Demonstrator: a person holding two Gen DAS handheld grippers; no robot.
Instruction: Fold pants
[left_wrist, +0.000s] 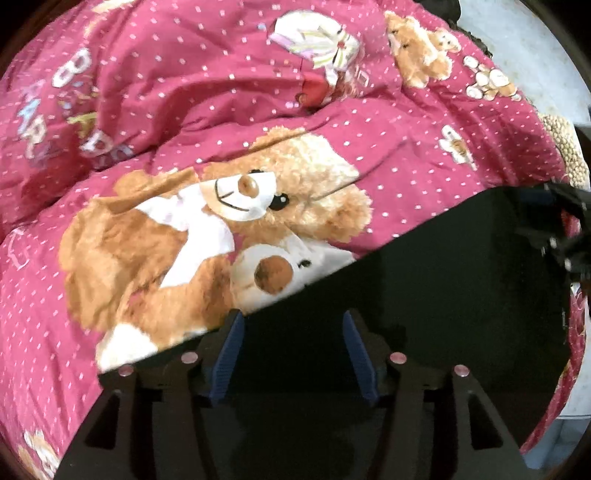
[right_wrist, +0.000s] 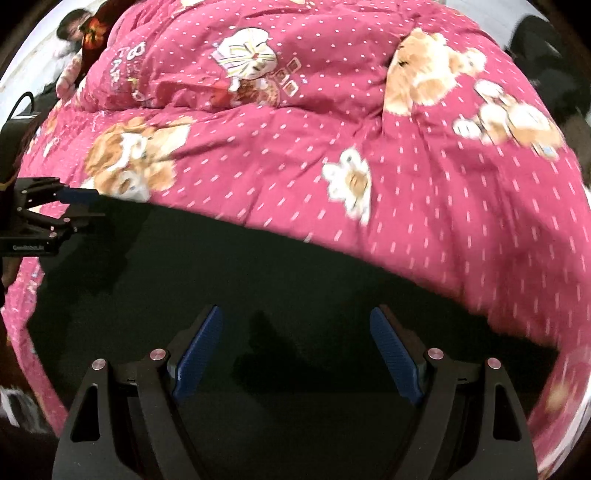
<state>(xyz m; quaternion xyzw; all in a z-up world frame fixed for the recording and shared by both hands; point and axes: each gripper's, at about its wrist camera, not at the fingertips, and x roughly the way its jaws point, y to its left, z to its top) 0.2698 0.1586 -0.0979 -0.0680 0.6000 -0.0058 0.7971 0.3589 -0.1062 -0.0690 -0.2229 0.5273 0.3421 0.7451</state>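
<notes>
A bed is covered by a crimson quilt (left_wrist: 258, 110) printed with teddy bears and white dots. Black pants (right_wrist: 277, 280) are spread flat on the quilt near its front edge, and one straight edge of them is seen running diagonally across the left wrist view. The left tool (left_wrist: 293, 325) is held above the pants with its blue pads wide apart and nothing between them. The right tool (right_wrist: 295, 332) is likewise held spread over the dark cloth, empty. A person's hand (right_wrist: 68, 79) is seen at the quilt's far left corner.
</notes>
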